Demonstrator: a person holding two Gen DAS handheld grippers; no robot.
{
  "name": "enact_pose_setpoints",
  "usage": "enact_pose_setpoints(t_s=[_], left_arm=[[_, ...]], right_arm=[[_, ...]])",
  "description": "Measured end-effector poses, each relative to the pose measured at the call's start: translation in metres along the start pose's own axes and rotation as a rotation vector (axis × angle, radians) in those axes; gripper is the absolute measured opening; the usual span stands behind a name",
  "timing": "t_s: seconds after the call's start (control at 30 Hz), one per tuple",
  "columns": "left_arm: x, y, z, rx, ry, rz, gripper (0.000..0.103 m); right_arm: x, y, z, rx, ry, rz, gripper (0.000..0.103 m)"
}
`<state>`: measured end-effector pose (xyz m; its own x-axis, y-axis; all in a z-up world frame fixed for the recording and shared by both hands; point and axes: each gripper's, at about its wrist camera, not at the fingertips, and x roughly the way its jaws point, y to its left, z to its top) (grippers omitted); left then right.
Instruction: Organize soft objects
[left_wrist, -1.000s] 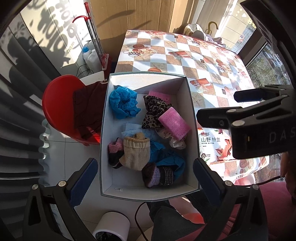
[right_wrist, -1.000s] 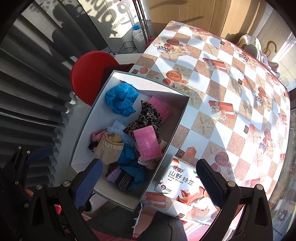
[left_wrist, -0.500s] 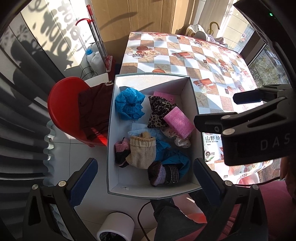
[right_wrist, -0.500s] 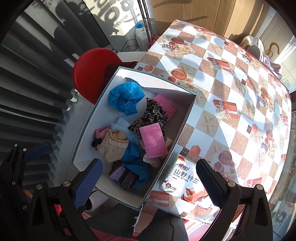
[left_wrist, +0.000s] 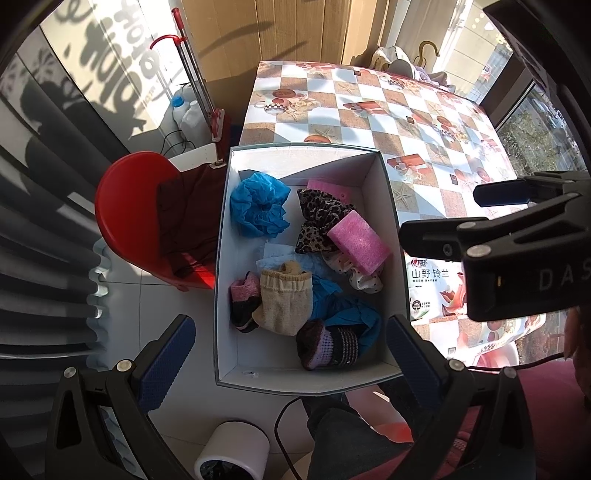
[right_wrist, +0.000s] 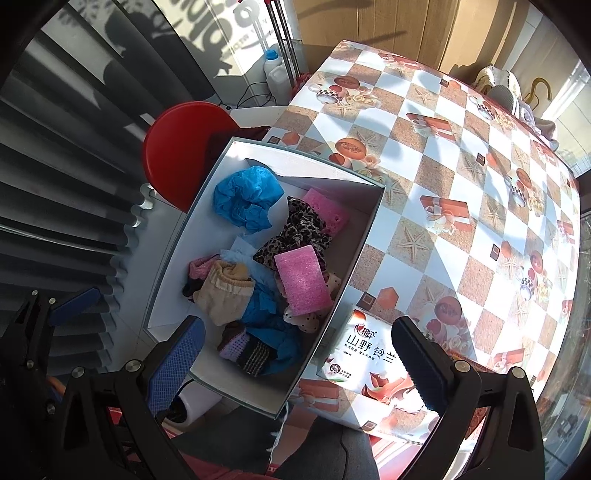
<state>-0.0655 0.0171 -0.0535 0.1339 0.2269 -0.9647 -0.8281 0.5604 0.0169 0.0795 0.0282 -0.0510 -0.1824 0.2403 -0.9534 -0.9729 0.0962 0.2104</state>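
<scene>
Both grippers, left (left_wrist: 288, 354) and right (right_wrist: 295, 350), spread wide, empty, above white box (left_wrist: 388, 206). Pink sponge block (left_wrist: 358, 243) atop leopard scrunchie (left_wrist: 317, 218), at box's table-side wall. Likely light, squashy, slightly grippy: pinch across short sides. Tissue pack (right_wrist: 369, 365) just outside box.

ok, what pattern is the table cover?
Checkered tan and white squares with starfish and gift-box prints on the table cover; clearest in the right wrist view.
</scene>
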Motion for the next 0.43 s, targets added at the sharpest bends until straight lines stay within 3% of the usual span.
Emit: enact_pose_setpoints(t_s=[0.33,0.43], left_arm=[[0.000,-0.001,-0.001,0.000,-0.005,0.000,0.103],[-0.011,0.002,-0.002,-0.007,-0.064,-0.048,0.103]], right_arm=[[-0.001,-0.001,-0.003,0.009,0.002,0.000,0.102],[-0.002,-0.003,-0.004,0.015,0.000,-0.001,0.102]])
